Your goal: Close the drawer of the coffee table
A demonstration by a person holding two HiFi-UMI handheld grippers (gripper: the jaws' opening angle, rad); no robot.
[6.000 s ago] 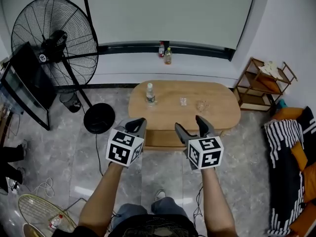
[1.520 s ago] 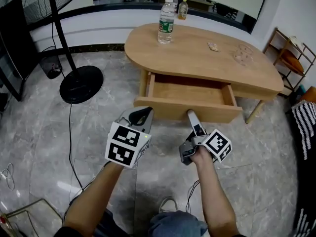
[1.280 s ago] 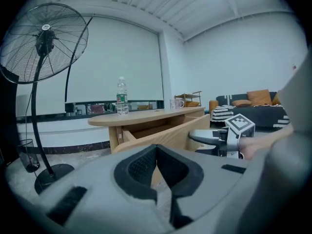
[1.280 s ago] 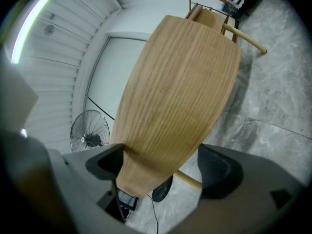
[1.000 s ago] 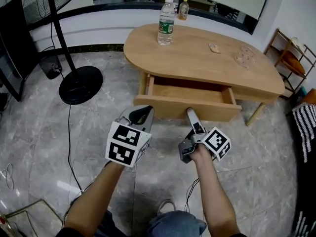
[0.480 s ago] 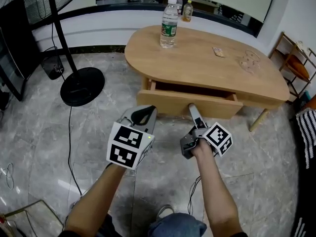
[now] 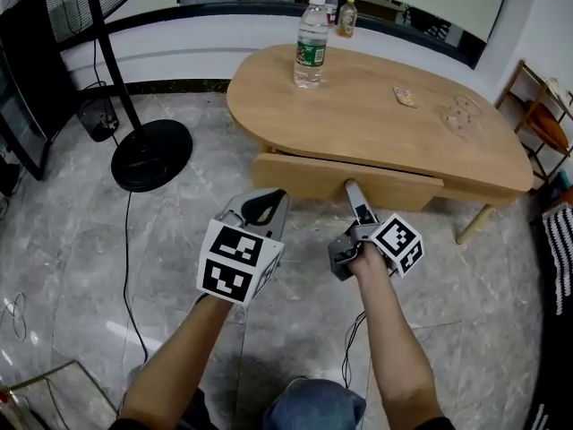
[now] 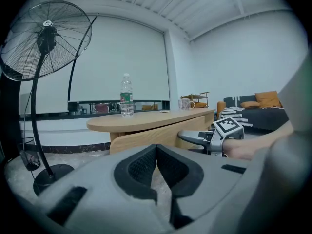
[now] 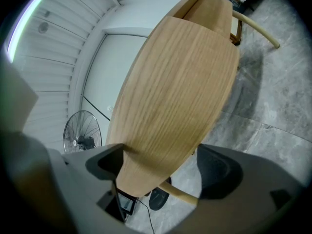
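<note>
The oval wooden coffee table (image 7: 376, 128) stands ahead of me. Its drawer front (image 7: 398, 189) sits almost flush under the tabletop, with only a thin dark gap along its top. My right gripper (image 7: 352, 189) is turned sideways, its tips against the drawer front near the middle. In the right gripper view the drawer front (image 9: 175, 96) fills the frame between the wide-apart jaws of the right gripper (image 9: 165, 165), which is open and holds nothing. My left gripper (image 7: 260, 210) hangs shut and empty to the left, short of the table; its pads (image 8: 146, 165) meet.
A water bottle (image 7: 311, 30) and small items (image 7: 405, 97) stand on the tabletop. A pedestal fan's round base (image 7: 152, 153) and cable lie on the marble floor at left. A wooden shelf (image 7: 544, 115) is at far right. Two bottles (image 7: 340, 12) rest on the sill.
The drawer has slid in from wide open to nearly flush. My right gripper has moved forward with the drawer front. The left gripper has barely shifted.
</note>
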